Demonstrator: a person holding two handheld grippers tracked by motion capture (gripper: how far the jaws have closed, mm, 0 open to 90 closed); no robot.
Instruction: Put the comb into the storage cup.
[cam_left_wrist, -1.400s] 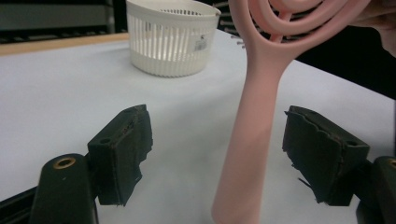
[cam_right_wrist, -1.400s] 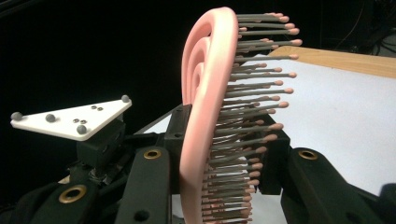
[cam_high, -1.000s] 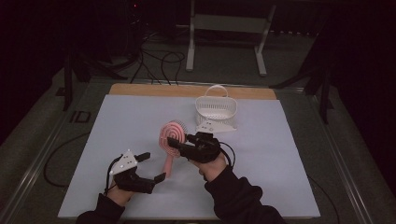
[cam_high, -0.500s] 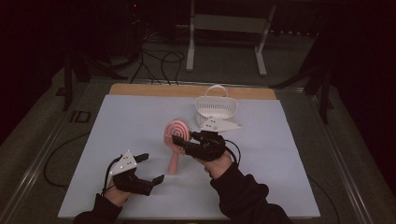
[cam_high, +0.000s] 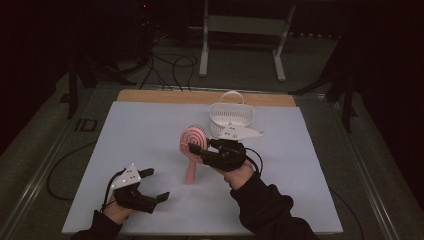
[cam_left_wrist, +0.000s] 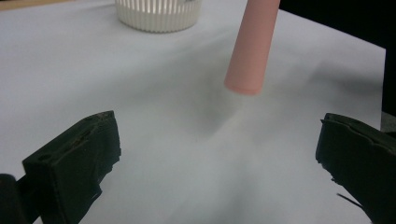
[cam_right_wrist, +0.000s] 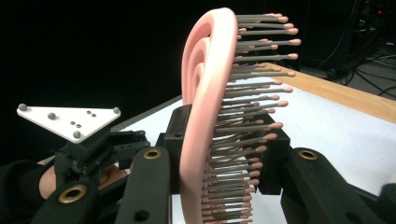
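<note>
Black tongs (cam_high: 200, 149), dark sleeves (cam_high: 265, 207)

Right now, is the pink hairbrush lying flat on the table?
No, the right gripper holds the pink hairbrush lifted, its handle hanging down above the table.

The bench (cam_high: 150, 135) is covered by a pale white sheet (cam_high: 300, 200) that spreads over nearly all of its top; a strip of bare wood (cam_high: 150, 96) shows along the far edge. A white slatted basket (cam_high: 231, 116) with an arched handle stands on the sheet near that far edge, a little right of the middle. Around the bench lies a dark floor (cam_high: 240, 70) with loose cables (cam_high: 167, 62).
</note>
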